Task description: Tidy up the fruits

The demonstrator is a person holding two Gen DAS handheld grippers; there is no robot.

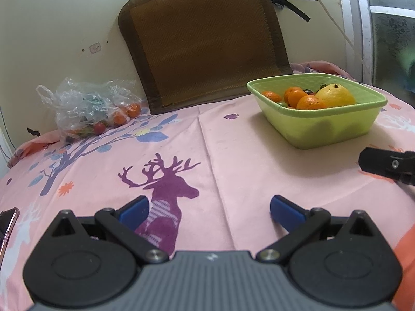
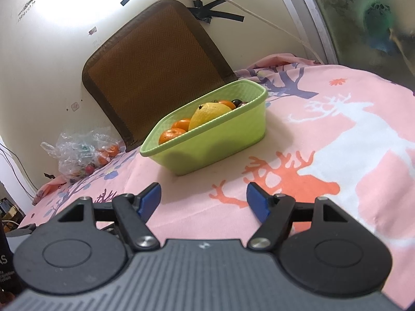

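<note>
A light green basket (image 1: 334, 129) (image 2: 233, 140) stands on the pink deer-print cloth and holds a big yellow fruit (image 1: 336, 94) (image 2: 210, 114), several oranges (image 1: 310, 102) (image 2: 172, 134) and small dark fruits. At the far left by the wall lies a clear plastic bag (image 1: 85, 106) (image 2: 77, 153) with more oranges and a small red fruit inside. My left gripper (image 1: 208, 211) hovers open above the purple deer print, with nothing between its blue pads. My right gripper (image 2: 203, 199) is open and empty too, just short of the basket; one of its black parts (image 1: 386, 165) shows at the right edge of the left wrist view.
A brown woven cushion (image 1: 205, 41) (image 2: 153, 70) leans against the cream wall behind the basket. A phone (image 1: 7, 225) lies at the left edge of the cloth. A window frame (image 2: 311, 18) rises at the right. A white cable and black tape cross the wall.
</note>
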